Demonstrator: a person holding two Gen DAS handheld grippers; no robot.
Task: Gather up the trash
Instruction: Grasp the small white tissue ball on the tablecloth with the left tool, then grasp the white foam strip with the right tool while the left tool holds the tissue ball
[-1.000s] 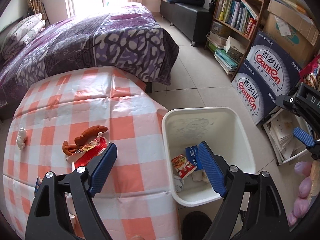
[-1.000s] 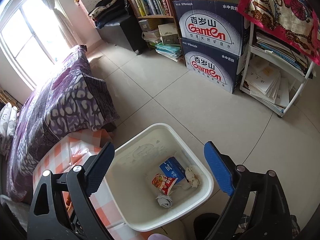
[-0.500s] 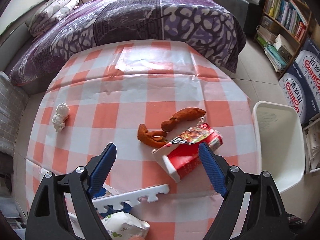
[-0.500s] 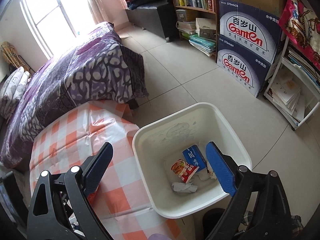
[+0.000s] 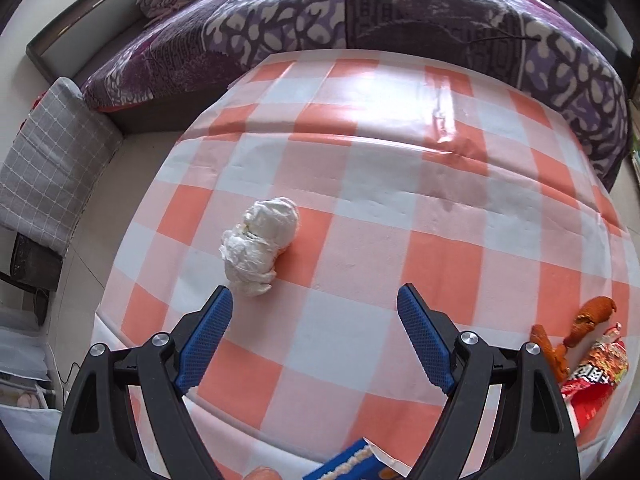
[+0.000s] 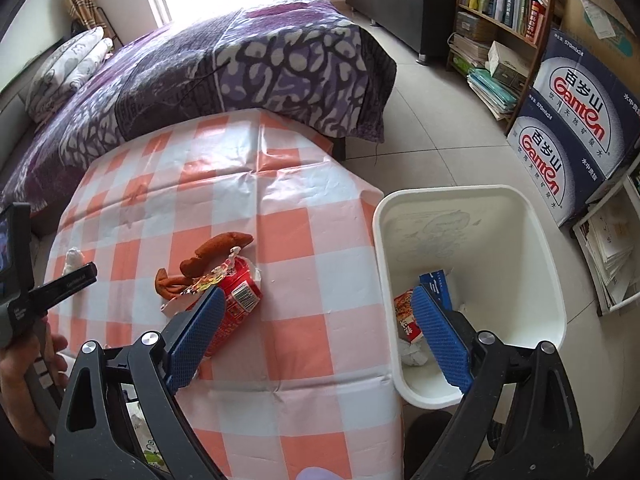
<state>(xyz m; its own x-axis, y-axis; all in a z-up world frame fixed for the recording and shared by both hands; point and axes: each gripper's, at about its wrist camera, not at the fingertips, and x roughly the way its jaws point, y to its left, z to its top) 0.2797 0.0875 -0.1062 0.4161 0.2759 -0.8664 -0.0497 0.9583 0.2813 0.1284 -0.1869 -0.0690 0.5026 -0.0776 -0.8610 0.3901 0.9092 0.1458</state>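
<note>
Above the checked bench (image 5: 400, 240), the left claw (image 5: 315, 300) gapes wide and empty, lined up just near of the crumpled white wad (image 5: 258, 246), presumably for grabbing it.

You are in a home bedroom: a bed (image 6: 224, 68) with a purple patterned cover and pillows (image 6: 68, 68), a bookshelf (image 6: 504, 4), stacked water cartons (image 6: 576, 120), and a table (image 6: 280, 216) under a checked cloth.

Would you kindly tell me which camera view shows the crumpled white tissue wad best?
The left wrist view: the crumpled white tissue wad lies large and unobstructed ahead of the open left gripper. The right wrist view shows it only small and distant.
</note>
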